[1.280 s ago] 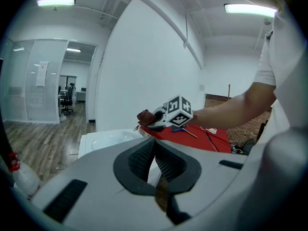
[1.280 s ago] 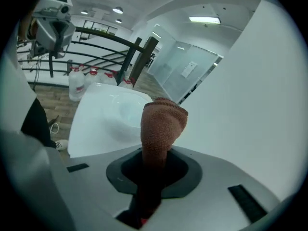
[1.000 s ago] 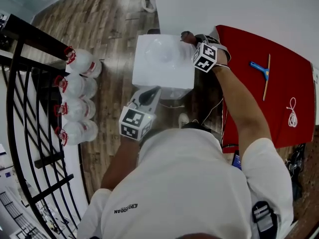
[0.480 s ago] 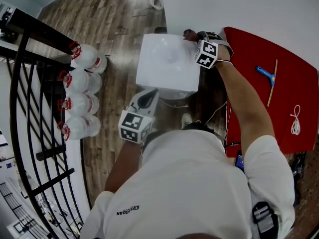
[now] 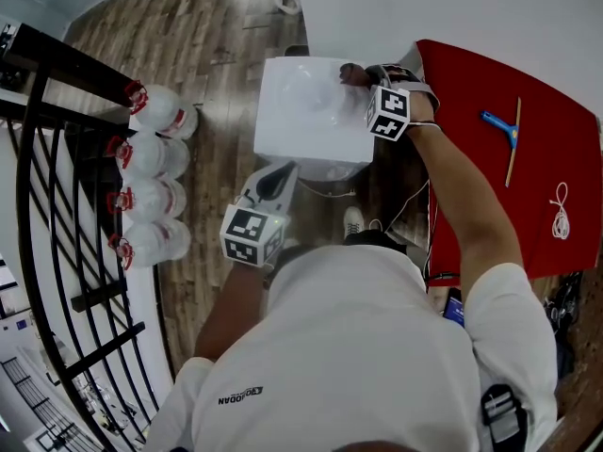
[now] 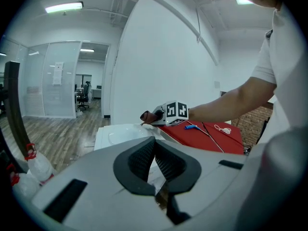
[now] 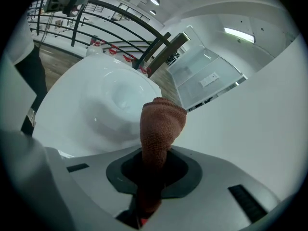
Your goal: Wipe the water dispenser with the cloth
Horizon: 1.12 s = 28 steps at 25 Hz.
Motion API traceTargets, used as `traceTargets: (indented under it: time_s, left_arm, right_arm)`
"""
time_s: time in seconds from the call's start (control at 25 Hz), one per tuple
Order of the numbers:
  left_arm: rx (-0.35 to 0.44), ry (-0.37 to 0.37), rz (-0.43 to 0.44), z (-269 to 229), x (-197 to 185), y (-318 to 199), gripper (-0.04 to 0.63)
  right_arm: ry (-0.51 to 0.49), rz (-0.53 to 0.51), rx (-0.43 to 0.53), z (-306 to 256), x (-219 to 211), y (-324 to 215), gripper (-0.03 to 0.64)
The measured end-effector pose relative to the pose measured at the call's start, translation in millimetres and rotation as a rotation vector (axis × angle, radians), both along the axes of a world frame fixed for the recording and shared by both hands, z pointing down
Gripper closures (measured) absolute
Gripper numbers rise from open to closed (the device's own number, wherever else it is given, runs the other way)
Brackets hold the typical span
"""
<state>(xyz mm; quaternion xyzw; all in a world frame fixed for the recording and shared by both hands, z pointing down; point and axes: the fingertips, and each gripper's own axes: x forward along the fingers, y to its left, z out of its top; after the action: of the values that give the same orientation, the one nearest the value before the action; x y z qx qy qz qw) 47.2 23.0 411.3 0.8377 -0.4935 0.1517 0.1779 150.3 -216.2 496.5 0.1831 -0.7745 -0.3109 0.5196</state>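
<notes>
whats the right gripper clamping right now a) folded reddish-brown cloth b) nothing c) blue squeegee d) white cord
a: the right gripper is shut on the folded reddish-brown cloth, whose end sticks out above the top of the white water dispenser.

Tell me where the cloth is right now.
The brown cloth is clamped in the right gripper. In the head view it sits over the far right corner of the white water dispenser top, close to the wall.

Brown wood floor (image 5: 217,55), white wall (image 5: 452,8)
</notes>
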Motion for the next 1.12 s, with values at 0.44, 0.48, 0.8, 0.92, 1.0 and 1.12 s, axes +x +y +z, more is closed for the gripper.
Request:
traceTargets:
  time_s: [0.44, 0.48, 0.8, 0.92, 1.0, 1.12]
  left_arm:
    - [0.008, 0.007, 0.026, 1.3, -1.2, 13.0, 0.603]
    - [0.007, 0.008, 0.027, 1.3, -1.9, 14.1, 0.603]
    - [0.01, 0.014, 0.07, 1.4, 0.9, 19.5, 0.603]
    - [0.016, 0.014, 0.094, -0.7, 2.6, 22.0, 0.603]
    - [0.018, 0.015, 0.11, -0.9, 2.4, 24.3, 0.603]
    - [0.02, 0.017, 0.132, -1.4, 1.1, 28.7, 0.603]
  right_arm:
    - [0.0, -0.024, -0.027, -3.5, 6.9, 62.4, 0.563]
    - [0.001, -0.03, -0.027, -4.3, 6.4, 68.0, 0.563]
    - [0.0, -0.04, -0.044, -5.3, 7.7, 105.0, 0.563]
    - [0.008, -0.04, -0.046, -5.7, 9.1, 118.9, 0.563]
    - [0.016, -0.041, -0.047, -4.9, 9.0, 128.2, 0.563]
    - [0.027, -0.035, -0.053, -2.2, 10.2, 142.8, 0.563]
